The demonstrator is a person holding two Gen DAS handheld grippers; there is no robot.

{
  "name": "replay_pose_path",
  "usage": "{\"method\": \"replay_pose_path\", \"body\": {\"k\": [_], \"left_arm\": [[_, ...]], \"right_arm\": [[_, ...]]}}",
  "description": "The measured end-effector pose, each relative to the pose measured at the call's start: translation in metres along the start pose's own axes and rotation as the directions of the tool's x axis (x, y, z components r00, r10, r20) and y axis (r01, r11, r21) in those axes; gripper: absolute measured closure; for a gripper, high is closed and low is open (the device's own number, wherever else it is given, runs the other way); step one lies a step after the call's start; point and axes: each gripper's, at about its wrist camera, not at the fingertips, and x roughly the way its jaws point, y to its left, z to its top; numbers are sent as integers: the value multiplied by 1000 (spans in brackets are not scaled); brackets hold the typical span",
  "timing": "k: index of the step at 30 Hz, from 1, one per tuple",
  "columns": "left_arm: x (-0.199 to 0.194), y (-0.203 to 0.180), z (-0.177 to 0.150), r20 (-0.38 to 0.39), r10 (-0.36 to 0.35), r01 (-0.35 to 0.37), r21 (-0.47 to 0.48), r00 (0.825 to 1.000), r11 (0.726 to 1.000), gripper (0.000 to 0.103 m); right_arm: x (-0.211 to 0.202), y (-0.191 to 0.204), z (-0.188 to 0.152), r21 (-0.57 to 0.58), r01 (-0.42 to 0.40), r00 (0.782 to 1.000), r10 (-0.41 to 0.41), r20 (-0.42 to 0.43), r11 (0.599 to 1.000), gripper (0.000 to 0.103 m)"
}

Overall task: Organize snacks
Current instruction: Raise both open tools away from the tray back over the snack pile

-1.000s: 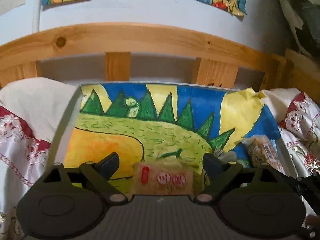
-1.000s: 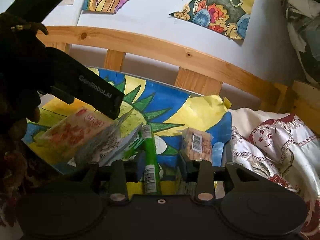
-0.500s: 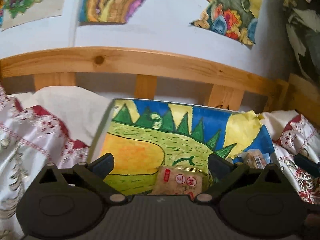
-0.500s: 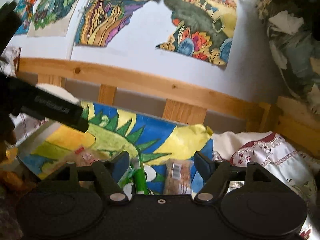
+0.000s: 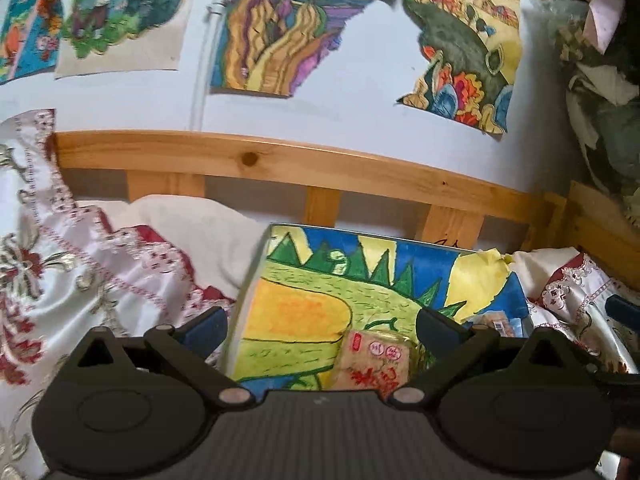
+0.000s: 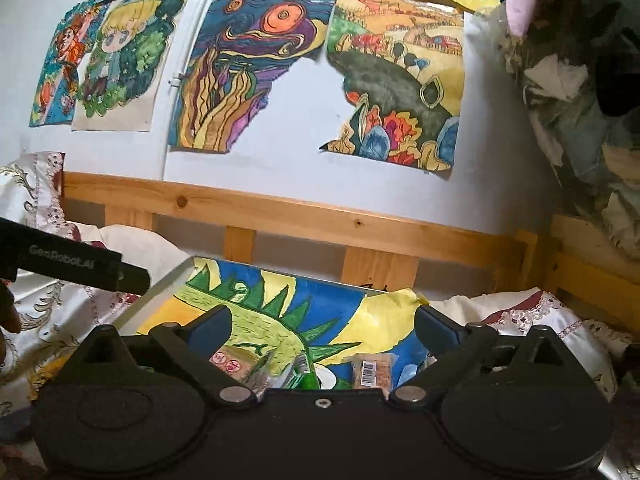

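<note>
Above the painted board (image 5: 304,312), left tongs (image 5: 320,326) wide apart, empty, right tongs (image 6: 322,330) opening, empty

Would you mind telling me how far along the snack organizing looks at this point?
Done, by the look of it: the red-stamped snack pack, the green tube and the barcoded snack bar lie close together on the painted board. In hand: nothing. The left gripper has open jaws; the right gripper has its jaws opening, with nothing between them. Left: unclear, since no other loose snacks show.
</note>
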Motion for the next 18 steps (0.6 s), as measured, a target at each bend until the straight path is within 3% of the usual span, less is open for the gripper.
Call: {"method": "replay_pose_path", "body": {"k": [18], "left_arm": [[-97,22,-45,19,41,-41,26,999,999,1]], "right_arm": [[-76,18,12,0,-72,996,72,43,997,1]]}}
